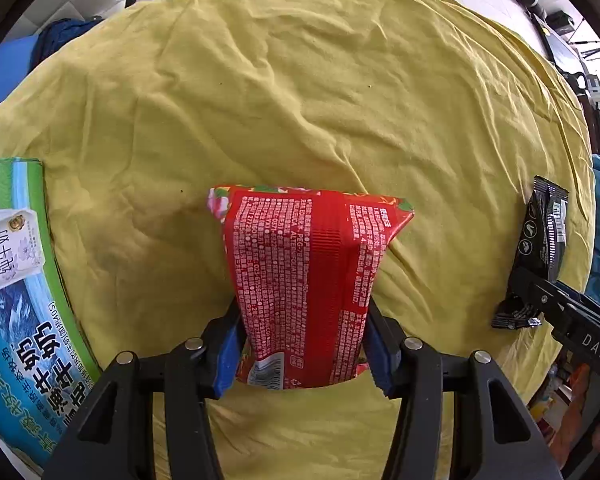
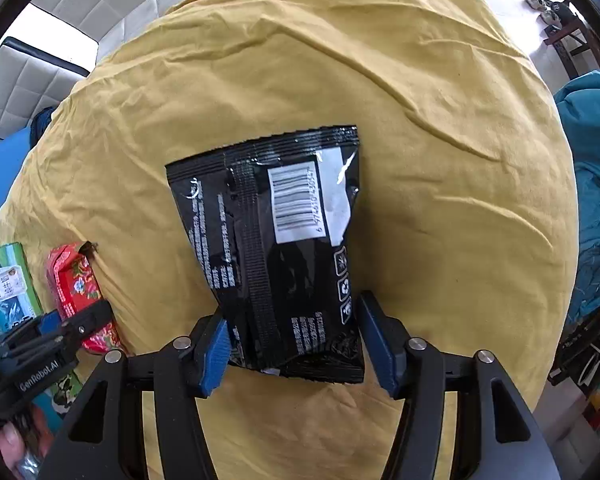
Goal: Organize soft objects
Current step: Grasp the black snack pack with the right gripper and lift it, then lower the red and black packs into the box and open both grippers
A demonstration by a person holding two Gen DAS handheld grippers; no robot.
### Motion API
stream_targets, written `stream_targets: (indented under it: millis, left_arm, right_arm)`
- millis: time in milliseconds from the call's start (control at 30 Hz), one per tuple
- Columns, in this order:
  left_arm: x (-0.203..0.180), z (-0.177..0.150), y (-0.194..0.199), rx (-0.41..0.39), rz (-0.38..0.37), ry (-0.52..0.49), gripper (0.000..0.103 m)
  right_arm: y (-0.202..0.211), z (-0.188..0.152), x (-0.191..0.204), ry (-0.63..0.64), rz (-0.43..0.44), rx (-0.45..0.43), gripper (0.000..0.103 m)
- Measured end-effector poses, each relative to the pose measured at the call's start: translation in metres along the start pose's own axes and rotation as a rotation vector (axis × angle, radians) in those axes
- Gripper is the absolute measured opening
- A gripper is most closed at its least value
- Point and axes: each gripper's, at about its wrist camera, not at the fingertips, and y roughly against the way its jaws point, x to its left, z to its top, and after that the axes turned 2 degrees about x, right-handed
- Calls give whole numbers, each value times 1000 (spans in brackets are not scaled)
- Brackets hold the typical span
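Surface: a table draped in a wrinkled yellow cloth (image 1: 300,92); both packets lie or hang just over it.
Left gripper (image 1: 304,356): pinches the red packet (image 1: 304,280) by its near end, both blue pads pressed against the packet's sides.
Red packet position: in front of the left gripper, printed back upward, far end flared toward the middle of the cloth. Whether it rests on the cloth or is lifted just clear cannot be told.
Right gripper (image 2: 296,344): straddles the near end of the black packet (image 2: 276,248). The left pad touches the packet; a narrow gap shows at the right pad, so a firm pinch cannot be confirmed.
Black packet position: barcode side up, near the right edge of the cloth, well apart from the red packet.
Other item: a green and blue milk carton box (image 1: 16,280) lies at the left edge of the cloth, near the red packet but not touching it.
Step in hand: judged as the pick or carry stage; each gripper has one soft packet, and neither packet is in a grouped place yet.
Progress: judged early; the two packets remain apart.
Next move requirement: close the right gripper fully before lifting, then bring both packets to one common spot.
Handling note: the packets are soft and will buckle; grip pressure should stay moderate.
Risk: a loose right grip may let the black packet slip.
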Motion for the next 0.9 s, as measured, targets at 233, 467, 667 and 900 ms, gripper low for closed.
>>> stream_targets:
  millis: [233, 467, 667, 900]
  left_arm:
    - [-23, -19, -3, -36, 30, -12, 45]
    - [-23, -33, 9, -77, 41, -14, 42]
    - [-38, -57, 28, -135, 55, -54, 42]
    - [-55, -97, 69, -230, 30, -94, 42]
  right_arm:
    - [-3, 13, 27, 0, -66, -15, 59]
    - [-5, 10, 59, 16, -103, -39, 49]
    - [4, -24, 71, 48, -94, -64, 47]
    - [26, -70, 92, 81, -67, -131, 46]
